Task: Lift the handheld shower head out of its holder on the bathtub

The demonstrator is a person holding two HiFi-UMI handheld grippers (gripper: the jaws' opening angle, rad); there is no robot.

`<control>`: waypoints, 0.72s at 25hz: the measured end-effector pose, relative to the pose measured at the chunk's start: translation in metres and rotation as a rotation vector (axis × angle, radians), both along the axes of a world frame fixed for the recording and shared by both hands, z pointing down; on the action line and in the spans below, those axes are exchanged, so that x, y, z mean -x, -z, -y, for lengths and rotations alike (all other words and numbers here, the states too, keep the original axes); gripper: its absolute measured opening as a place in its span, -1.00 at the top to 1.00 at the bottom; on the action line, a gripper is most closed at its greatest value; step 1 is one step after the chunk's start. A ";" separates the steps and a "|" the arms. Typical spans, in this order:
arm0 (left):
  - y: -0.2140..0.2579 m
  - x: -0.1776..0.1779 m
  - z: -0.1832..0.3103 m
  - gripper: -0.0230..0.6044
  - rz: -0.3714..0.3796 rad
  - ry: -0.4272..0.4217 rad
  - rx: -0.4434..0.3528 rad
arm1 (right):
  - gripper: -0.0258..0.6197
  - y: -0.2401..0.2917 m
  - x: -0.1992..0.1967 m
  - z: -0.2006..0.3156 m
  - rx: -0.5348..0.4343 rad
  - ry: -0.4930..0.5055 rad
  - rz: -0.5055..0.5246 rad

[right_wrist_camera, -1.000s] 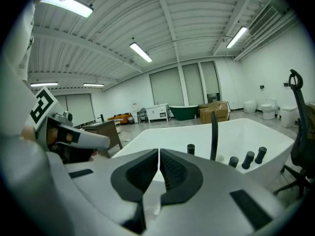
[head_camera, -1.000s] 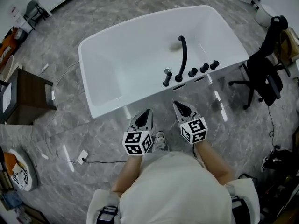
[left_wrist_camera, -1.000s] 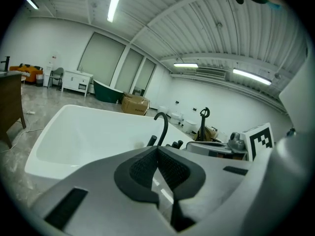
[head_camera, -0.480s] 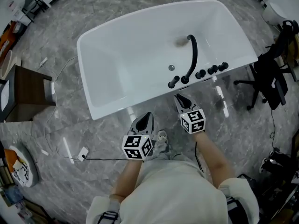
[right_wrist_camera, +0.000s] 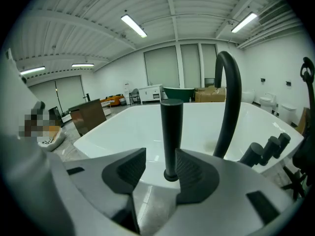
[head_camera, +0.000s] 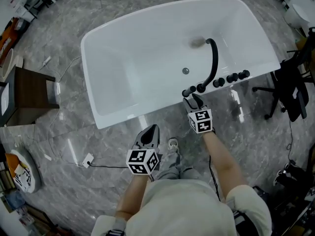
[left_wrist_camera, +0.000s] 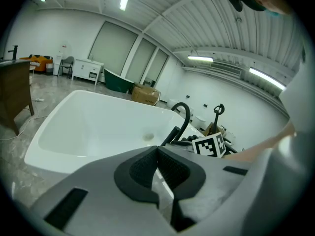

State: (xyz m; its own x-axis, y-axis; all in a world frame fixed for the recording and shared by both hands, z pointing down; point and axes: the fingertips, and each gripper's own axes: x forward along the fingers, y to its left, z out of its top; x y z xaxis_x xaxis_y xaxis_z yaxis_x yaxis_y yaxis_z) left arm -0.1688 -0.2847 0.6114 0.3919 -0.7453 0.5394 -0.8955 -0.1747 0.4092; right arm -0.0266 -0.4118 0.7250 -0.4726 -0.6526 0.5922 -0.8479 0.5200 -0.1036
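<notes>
The handheld shower head [right_wrist_camera: 171, 136] is a slim black stick standing upright in its holder on the white bathtub's near rim [head_camera: 147, 113]; the head view shows it as the shower head [head_camera: 188, 91]. My right gripper [right_wrist_camera: 160, 173] is at it, jaws opening, the stick standing between the jaw tips and nearer the right pad, with the pads not pressing on it. In the head view the right gripper [head_camera: 194, 101] reaches the rim. My left gripper [left_wrist_camera: 157, 151] is shut and empty, and the left gripper [head_camera: 150, 133] hangs over the floor short of the tub.
A black arched spout [head_camera: 212, 58] and three black knobs [head_camera: 231, 76] stand on the rim right of the shower head. An office chair [head_camera: 290, 90] is at the right, a wooden cabinet [head_camera: 27, 95] at the left, a cable and socket [head_camera: 87, 162] on the floor.
My right gripper has moved forward and down from over the floor to the tub rim at the shower head. The left gripper has sunk slightly and stays back.
</notes>
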 end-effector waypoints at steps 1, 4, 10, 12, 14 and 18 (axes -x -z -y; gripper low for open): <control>-0.002 0.001 0.000 0.86 0.002 0.000 0.006 | 0.37 -0.005 0.000 0.005 0.005 -0.007 -0.009; -0.008 0.002 -0.001 0.86 0.000 0.006 0.021 | 0.37 -0.020 -0.001 0.014 0.024 -0.022 -0.020; -0.016 0.002 0.001 0.86 -0.001 0.016 0.040 | 0.37 -0.040 0.001 0.030 0.050 -0.016 -0.055; -0.016 0.005 0.001 0.86 0.001 0.020 0.041 | 0.38 -0.044 0.001 0.032 0.057 -0.018 -0.069; -0.015 0.008 0.001 0.86 0.002 0.025 0.037 | 0.47 -0.045 0.000 0.033 0.060 -0.020 -0.086; -0.014 0.014 0.002 0.86 0.003 0.032 0.033 | 0.48 -0.044 0.002 0.033 0.068 -0.013 -0.112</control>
